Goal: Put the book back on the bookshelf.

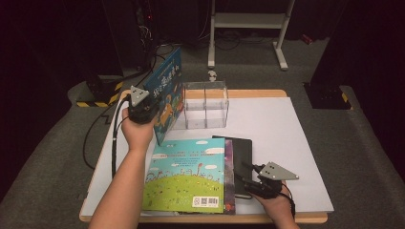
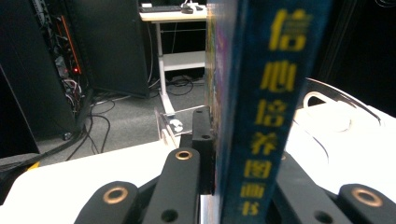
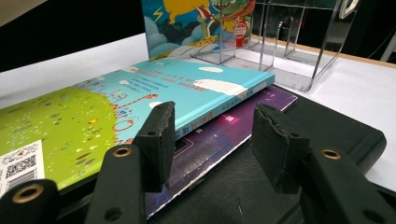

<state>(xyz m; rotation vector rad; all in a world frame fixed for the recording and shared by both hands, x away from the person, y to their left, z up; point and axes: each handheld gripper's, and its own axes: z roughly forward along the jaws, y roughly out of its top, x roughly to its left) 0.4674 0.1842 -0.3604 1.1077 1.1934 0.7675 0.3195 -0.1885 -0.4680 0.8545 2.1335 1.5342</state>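
Note:
A blue picture book (image 1: 166,93) stands upright on its edge at the table's left. My left gripper (image 1: 152,113) is shut on its near edge. In the left gripper view the spine (image 2: 275,107) with yellow characters runs up between the jaws of the left gripper (image 2: 243,154). A green and blue book (image 1: 187,174) lies flat on a purple book (image 1: 229,177) and a black folder (image 1: 242,151). My right gripper (image 1: 242,181) is open at the stack's right near corner. In its own view the right gripper (image 3: 215,140) has the purple book's edge (image 3: 219,135) below the gap, with nothing pinched.
A clear acrylic divided rack (image 1: 205,105) stands at the back of the white table top (image 1: 282,138), just right of the upright book. Cables (image 1: 98,129) trail off the table's left side. A white desk frame (image 1: 248,21) stands on the floor beyond.

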